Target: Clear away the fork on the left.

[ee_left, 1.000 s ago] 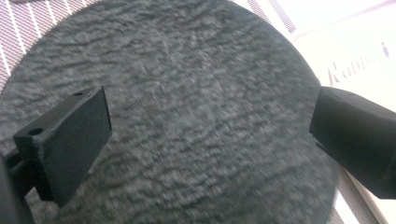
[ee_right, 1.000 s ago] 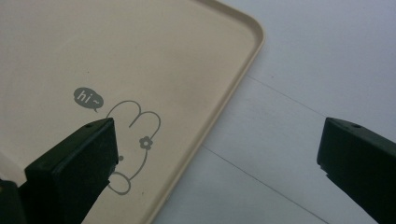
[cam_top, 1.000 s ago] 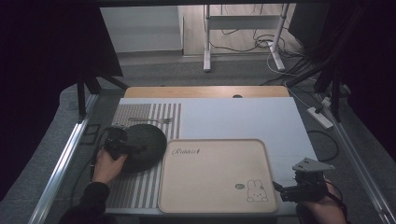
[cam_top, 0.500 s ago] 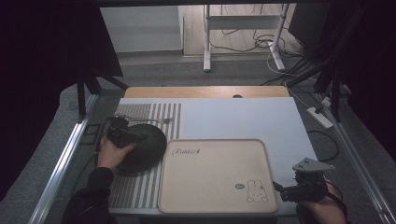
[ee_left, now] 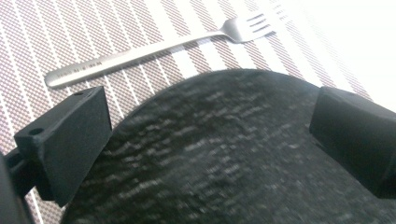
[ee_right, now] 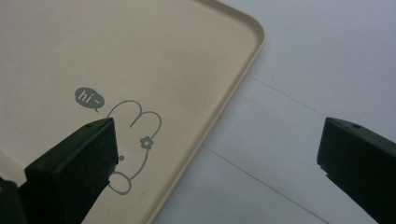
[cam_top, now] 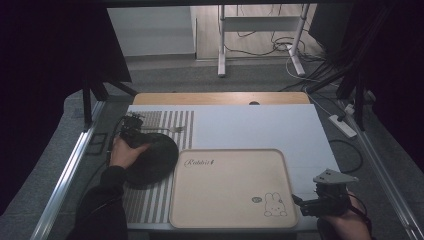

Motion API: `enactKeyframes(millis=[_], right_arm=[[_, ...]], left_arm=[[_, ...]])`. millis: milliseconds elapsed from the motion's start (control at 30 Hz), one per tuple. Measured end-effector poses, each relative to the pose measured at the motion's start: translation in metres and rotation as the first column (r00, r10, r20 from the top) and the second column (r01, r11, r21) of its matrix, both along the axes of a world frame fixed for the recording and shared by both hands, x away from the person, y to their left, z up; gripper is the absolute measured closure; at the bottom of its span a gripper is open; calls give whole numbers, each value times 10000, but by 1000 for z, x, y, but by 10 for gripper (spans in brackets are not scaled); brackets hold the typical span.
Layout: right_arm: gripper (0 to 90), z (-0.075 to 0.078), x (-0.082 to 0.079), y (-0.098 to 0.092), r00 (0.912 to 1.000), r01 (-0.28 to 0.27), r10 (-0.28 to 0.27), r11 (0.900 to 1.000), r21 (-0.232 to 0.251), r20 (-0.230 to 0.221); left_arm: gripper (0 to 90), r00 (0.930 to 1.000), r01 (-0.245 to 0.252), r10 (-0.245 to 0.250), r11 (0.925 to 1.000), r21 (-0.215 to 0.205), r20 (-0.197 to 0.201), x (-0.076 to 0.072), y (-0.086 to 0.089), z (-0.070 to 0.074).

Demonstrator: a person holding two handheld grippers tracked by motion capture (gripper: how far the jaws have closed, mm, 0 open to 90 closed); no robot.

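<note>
Room's sitting pretty dim overall, with dark black curtains [cam_top: 45, 75] hanging down the left and more dark drapery [cam_top: 395, 75] closing in on the right. Light's mostly falling on the white tabletop [cam_top: 250, 125], which is showing a strip of bare wood [cam_top: 220, 98] along its far edge. Grey carpet floor [cam_top: 165, 75] is running out behind it toward a pale wall panel [cam_top: 150, 30]. A white metal stand [cam_top: 260, 30] is standing back there with a tangle of cables [cam_top: 280, 47] lying around its legs. A white power strip [cam_top: 343, 126] is lying on the floor off to the right. Metal rails [cam_top: 65, 180] are framing the sides.
</note>
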State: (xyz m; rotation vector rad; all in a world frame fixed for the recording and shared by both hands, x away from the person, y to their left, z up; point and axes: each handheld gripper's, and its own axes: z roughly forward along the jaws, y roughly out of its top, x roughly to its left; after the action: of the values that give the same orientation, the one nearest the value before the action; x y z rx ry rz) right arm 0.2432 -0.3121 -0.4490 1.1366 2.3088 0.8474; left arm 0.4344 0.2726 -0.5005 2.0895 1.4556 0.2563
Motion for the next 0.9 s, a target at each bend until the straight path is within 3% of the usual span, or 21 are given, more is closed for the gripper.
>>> enactKeyframes(millis=[233, 333, 500, 633, 767, 900], right_arm=[[0, 0, 0, 0, 10000, -1, 1, 10000, -4, -17], [0, 0, 0, 0, 10000, 6, -6, 10000, 7, -29], [0, 0, 0, 0, 10000, -9, 9, 10000, 40, 4], [0, 0, 0, 0, 10000, -15, 15, 10000, 44, 9], [0, 0, 0, -1, 10000, -15, 15, 10000, 59, -4], [0, 0, 0, -1, 10000, -29, 29, 10000, 65, 1]], left_arm=[[36, 9996, -229, 230, 9997, 118, -140, 20, 6, -3], [92, 9994, -320, 323, 9993, 208, -150, 28, 8, -3], [299, 9978, -591, 599, 9978, 283, -273, 39, 16, -5], [561, 9913, -1126, 1127, 9936, 60, -675, 47, 23, -8], [838, 9915, -1133, 1178, 9905, 780, -558, 55, 26, -11], [890, 9930, -1106, 1149, 9856, 1279, -270, 61, 28, -16]])
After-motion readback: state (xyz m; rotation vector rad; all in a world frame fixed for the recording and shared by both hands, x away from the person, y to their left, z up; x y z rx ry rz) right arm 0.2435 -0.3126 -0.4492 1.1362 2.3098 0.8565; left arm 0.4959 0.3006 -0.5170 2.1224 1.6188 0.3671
